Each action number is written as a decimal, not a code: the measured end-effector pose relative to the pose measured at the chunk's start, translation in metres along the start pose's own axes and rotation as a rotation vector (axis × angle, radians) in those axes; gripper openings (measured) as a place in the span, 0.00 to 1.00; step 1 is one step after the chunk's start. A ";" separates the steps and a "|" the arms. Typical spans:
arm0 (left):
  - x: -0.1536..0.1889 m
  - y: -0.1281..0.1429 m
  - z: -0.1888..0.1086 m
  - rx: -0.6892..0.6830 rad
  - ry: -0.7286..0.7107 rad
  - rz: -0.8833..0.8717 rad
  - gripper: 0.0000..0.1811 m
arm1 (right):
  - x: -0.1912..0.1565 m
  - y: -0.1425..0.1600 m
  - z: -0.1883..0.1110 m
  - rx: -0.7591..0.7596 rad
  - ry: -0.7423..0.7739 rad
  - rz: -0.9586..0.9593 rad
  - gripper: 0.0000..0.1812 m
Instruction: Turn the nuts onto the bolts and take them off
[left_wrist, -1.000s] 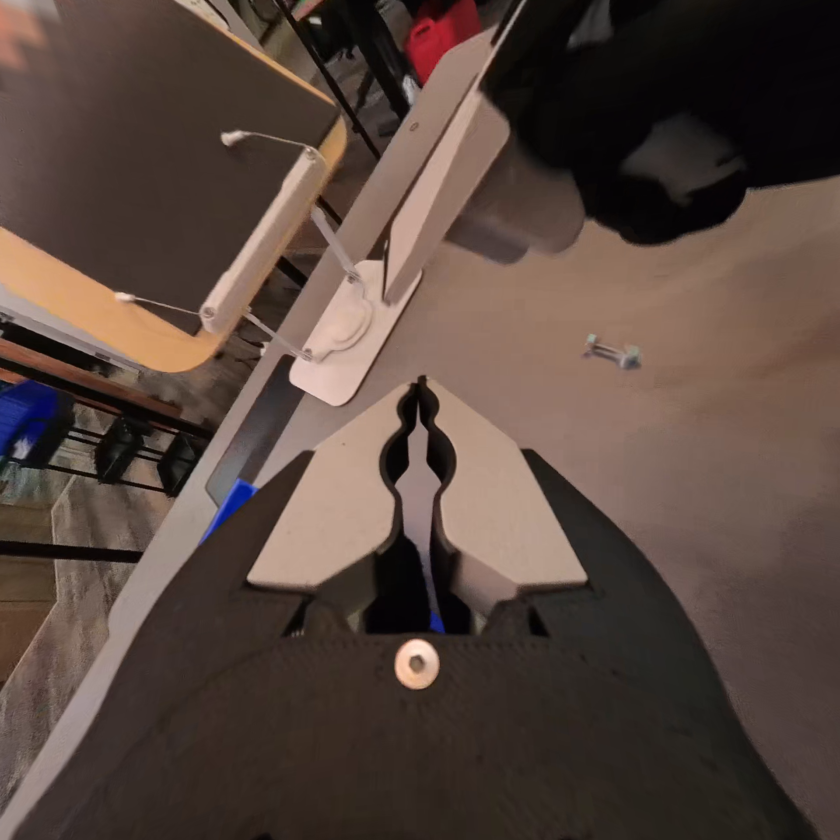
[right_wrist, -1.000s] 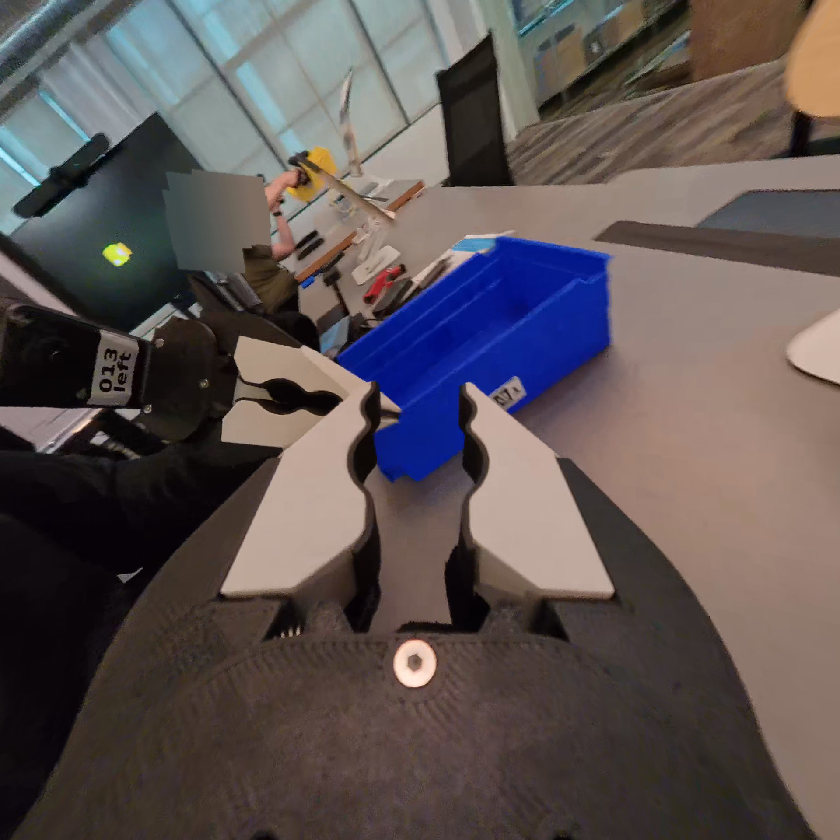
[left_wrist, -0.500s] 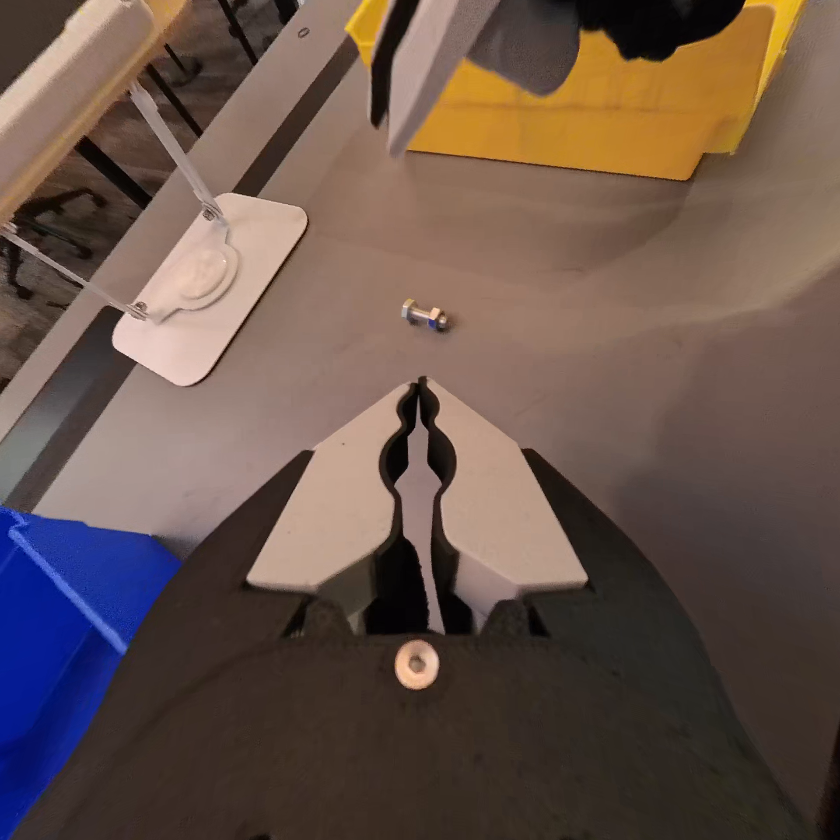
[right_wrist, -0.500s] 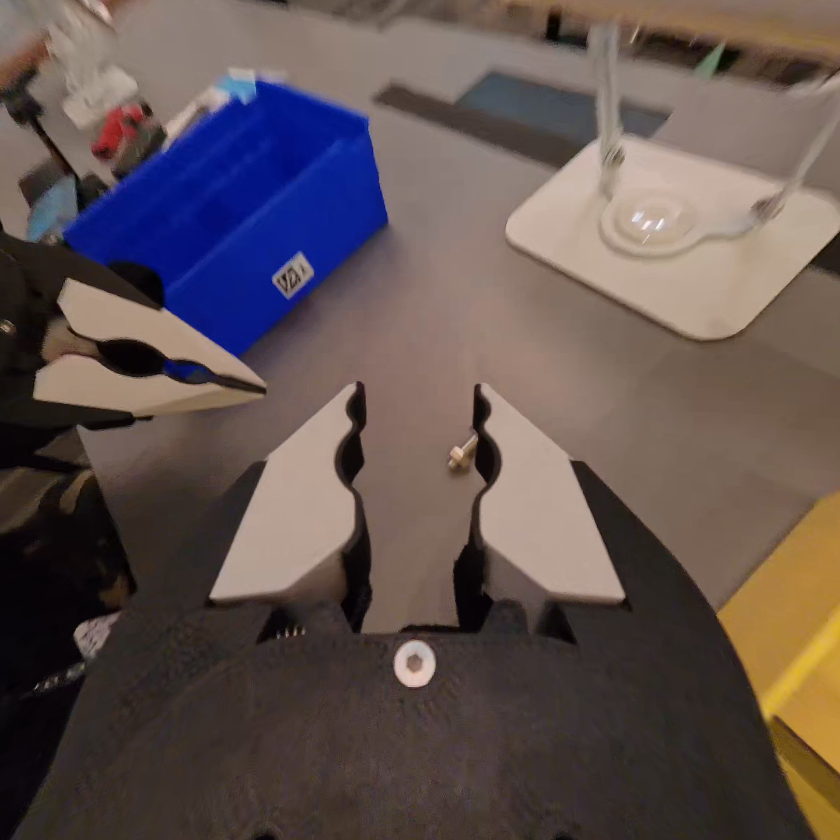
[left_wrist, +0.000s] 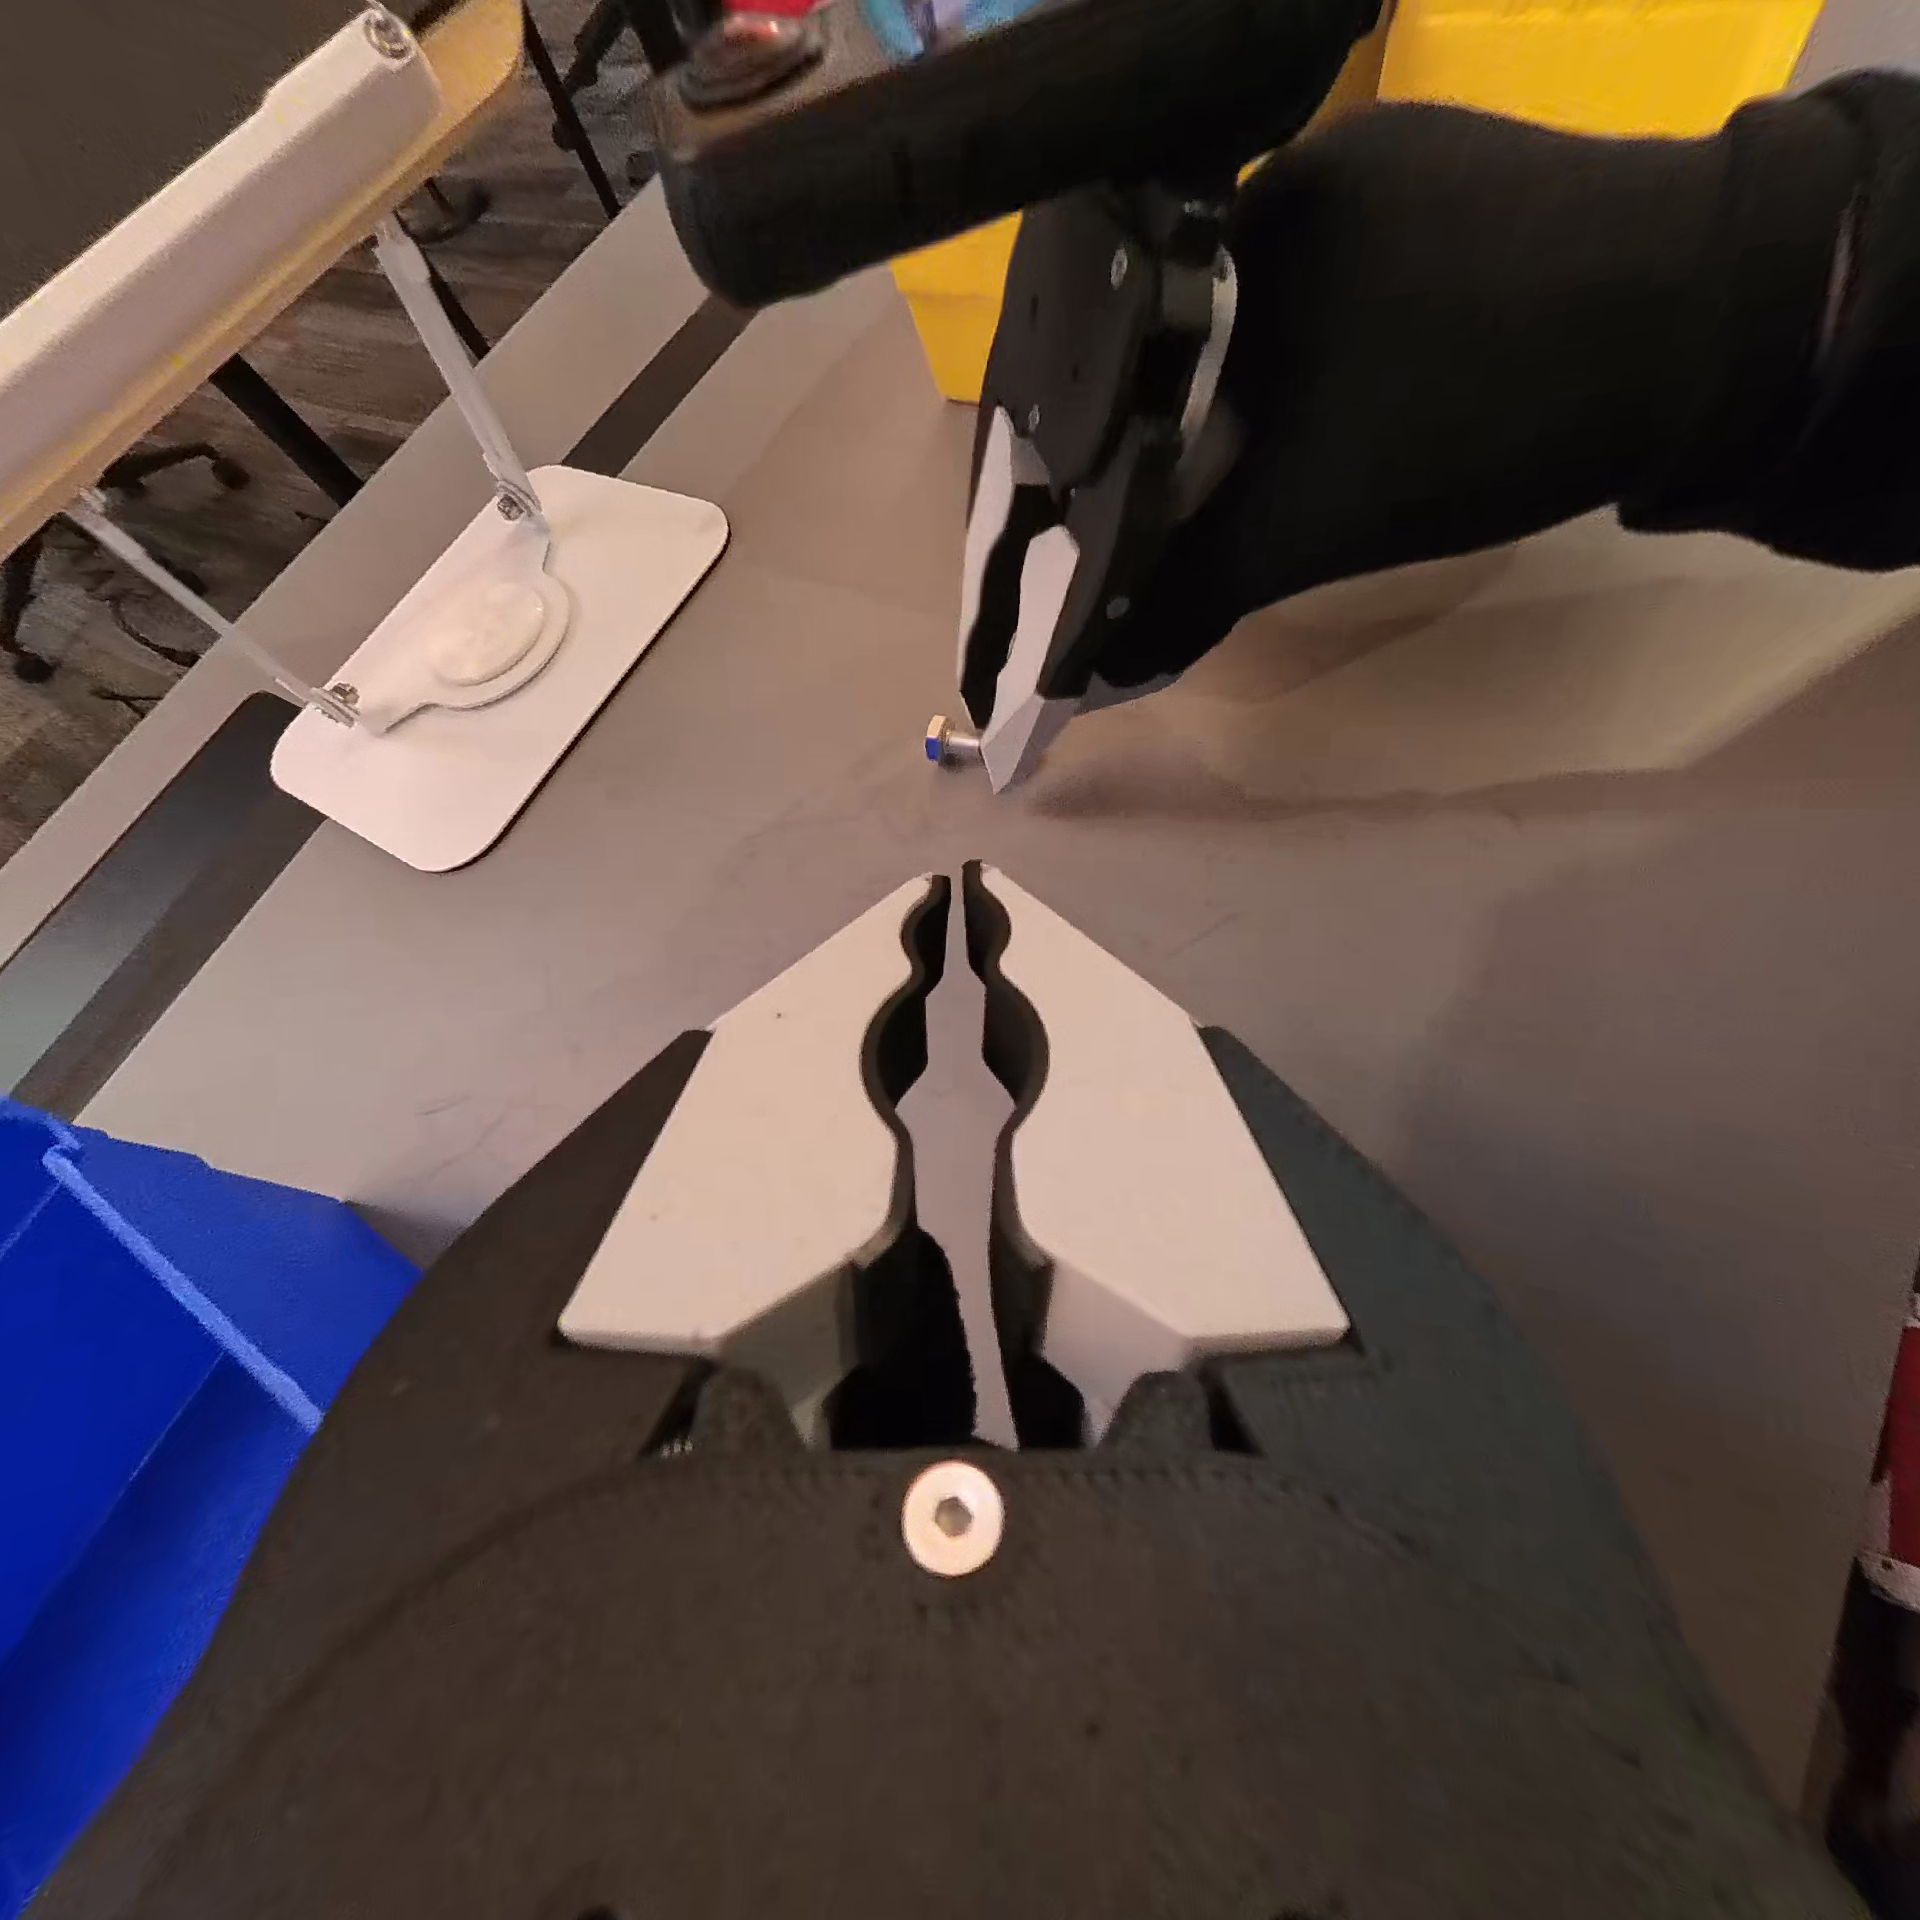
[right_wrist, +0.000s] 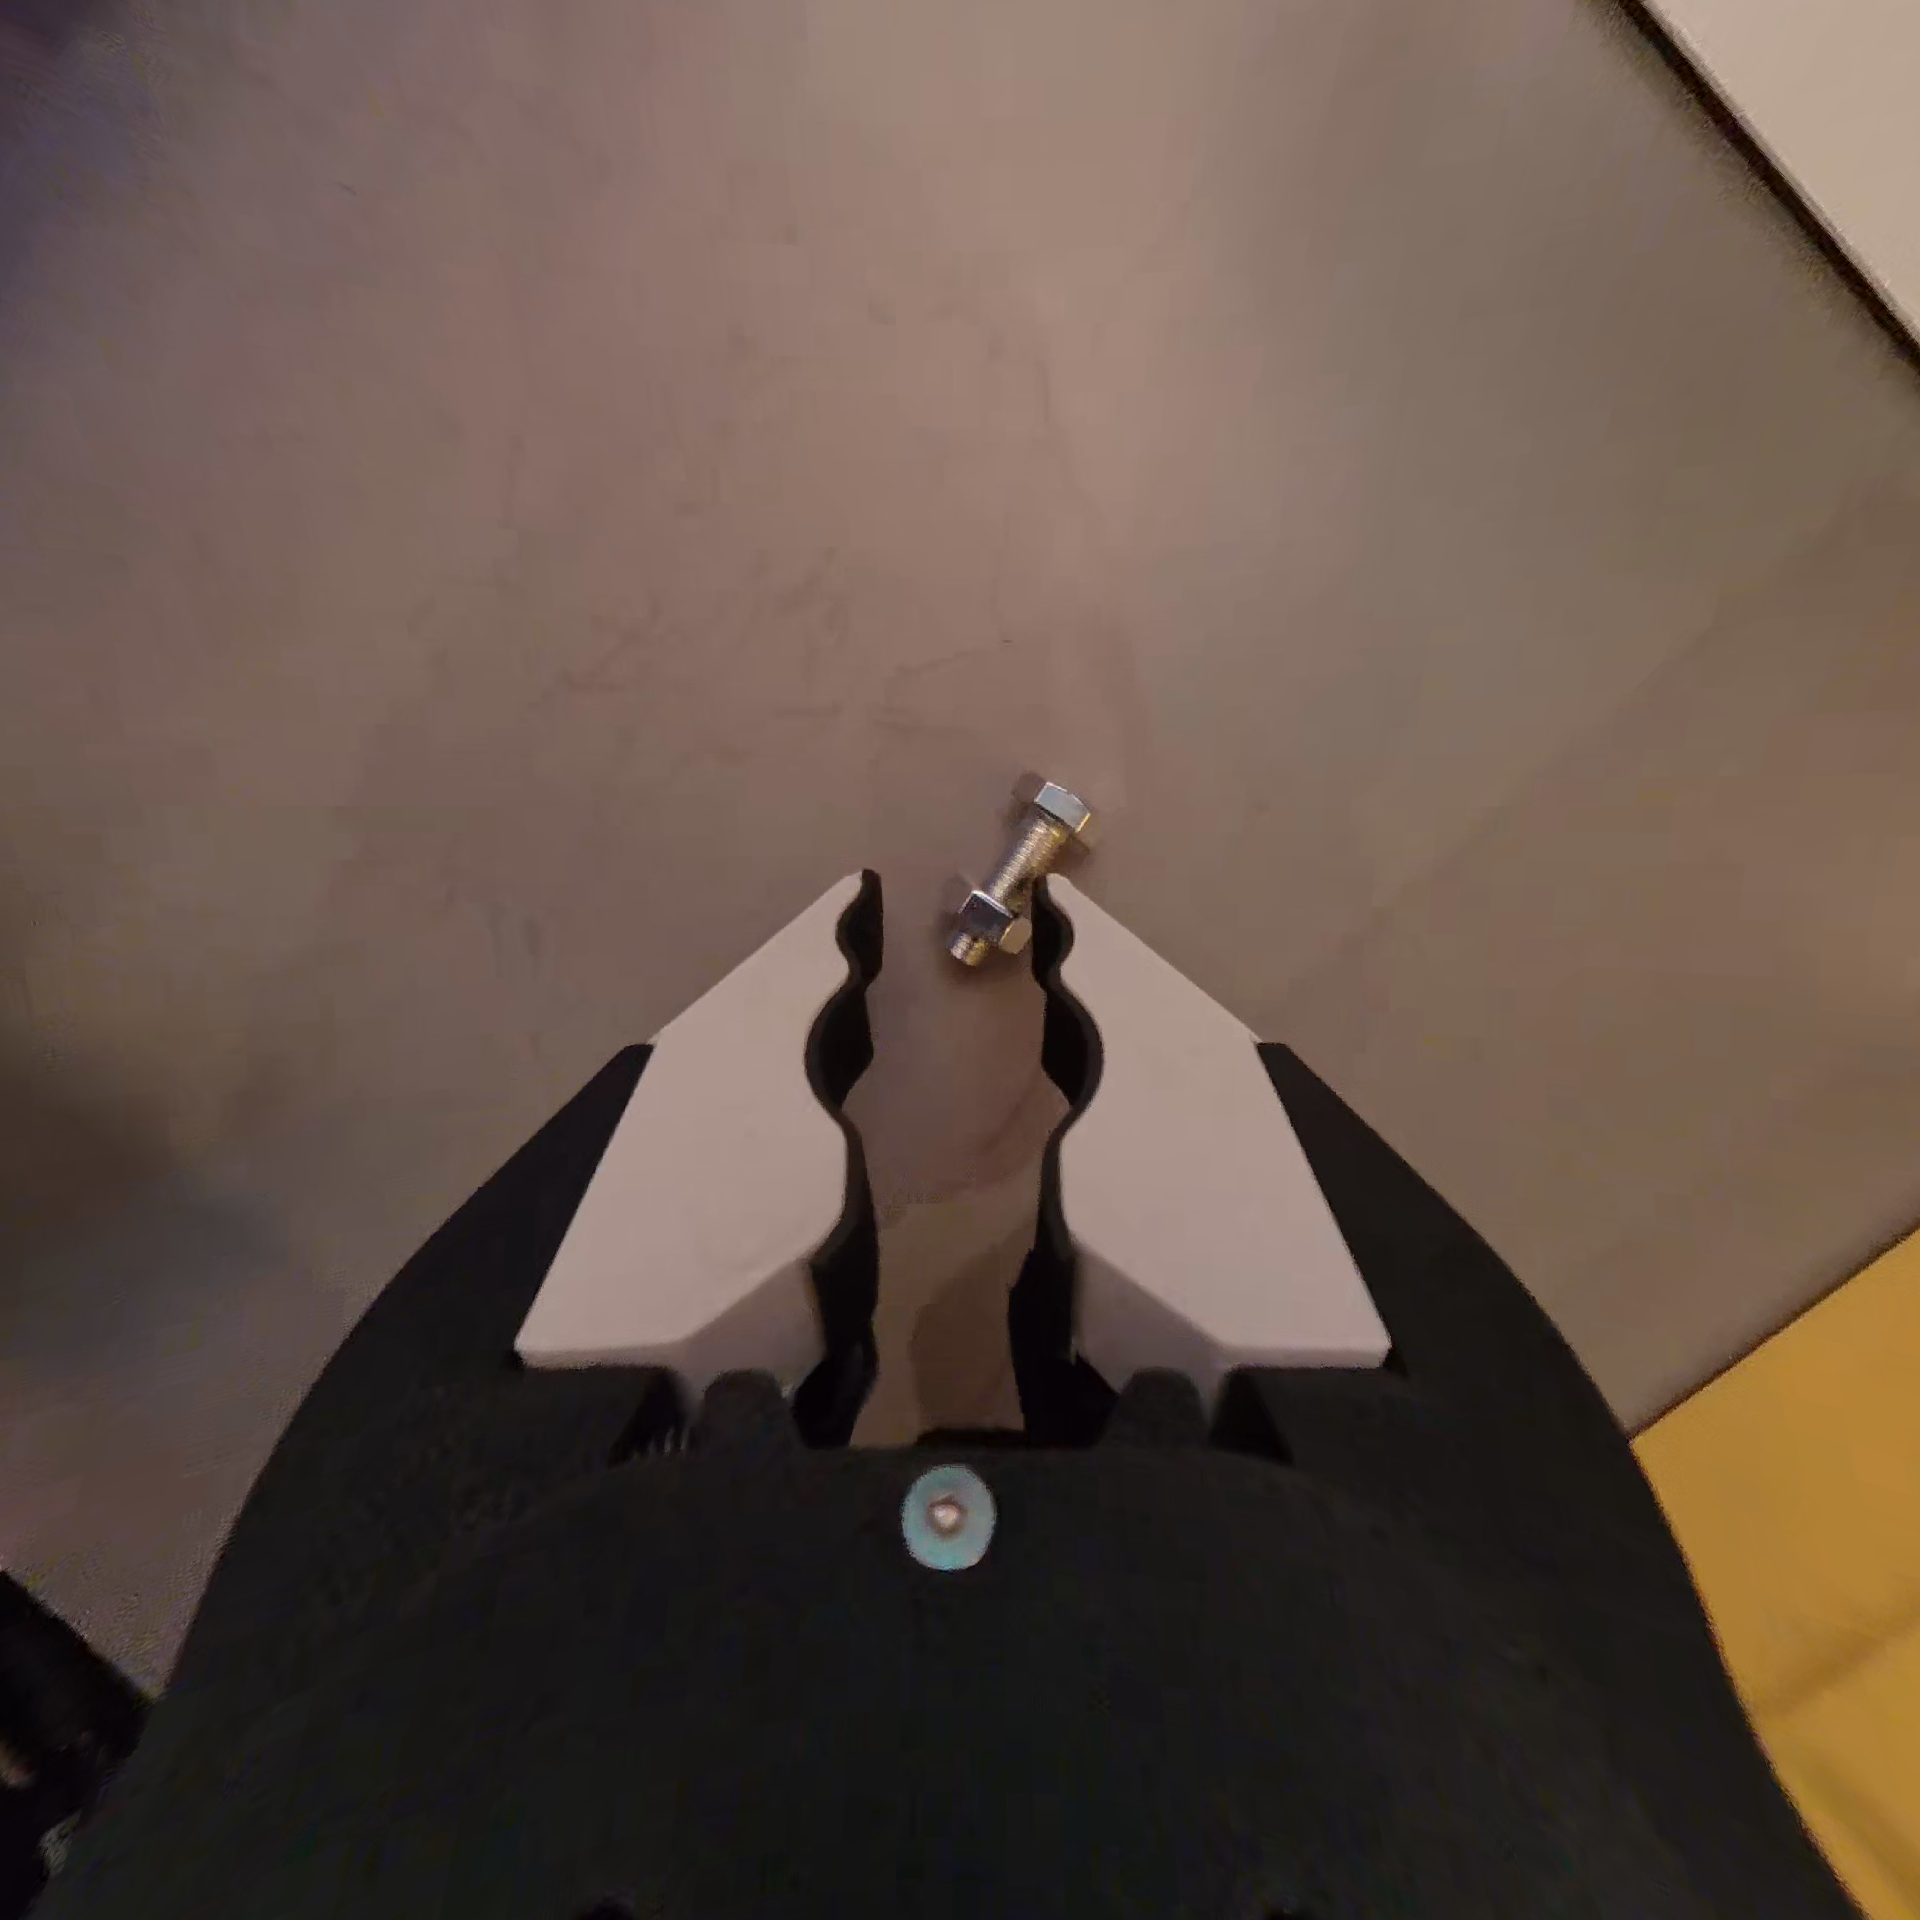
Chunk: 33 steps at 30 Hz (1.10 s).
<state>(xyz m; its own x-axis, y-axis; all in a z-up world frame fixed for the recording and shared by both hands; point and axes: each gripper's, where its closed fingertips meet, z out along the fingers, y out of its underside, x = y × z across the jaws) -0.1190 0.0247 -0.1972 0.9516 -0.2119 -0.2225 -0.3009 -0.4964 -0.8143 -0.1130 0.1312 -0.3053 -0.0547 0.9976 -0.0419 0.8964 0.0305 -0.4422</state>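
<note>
The bolt is lying flat on the grey worktop, its nut threaded near the tip, between the parted fingers of the right claw. The left claw is hovering nearby, nearly closed and empty. Small, hard, slick steel is likely rolling easily, so gripping across the hex head or nut flats looks best.

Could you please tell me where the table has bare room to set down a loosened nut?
Bare grey table lies wide open to the right of the left tongs. A smaller free strip runs between the blue bin and the white stand base. It is crowded around the bolt, where the right tongs straddle it, before the yellow bin.
</note>
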 end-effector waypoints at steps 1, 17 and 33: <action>0.000 0.000 0.000 0.001 0.001 -0.001 0.01 | 0.001 0.001 0.003 -0.003 0.005 -0.004 0.14; -0.009 -0.004 -0.007 -0.002 0.012 0.073 0.21 | -0.058 -0.017 -0.052 0.139 -0.252 -0.265 0.09; 0.038 -0.010 0.004 0.025 -0.084 0.551 0.20 | -0.122 -0.004 -0.116 0.080 -0.770 -0.135 0.08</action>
<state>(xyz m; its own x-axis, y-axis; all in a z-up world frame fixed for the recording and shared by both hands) -0.0792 0.0255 -0.1998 0.6557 -0.3661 -0.6603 -0.7550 -0.3106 -0.5775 -0.0587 0.0164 -0.1941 -0.4765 0.6609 -0.5798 0.8277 0.1149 -0.5493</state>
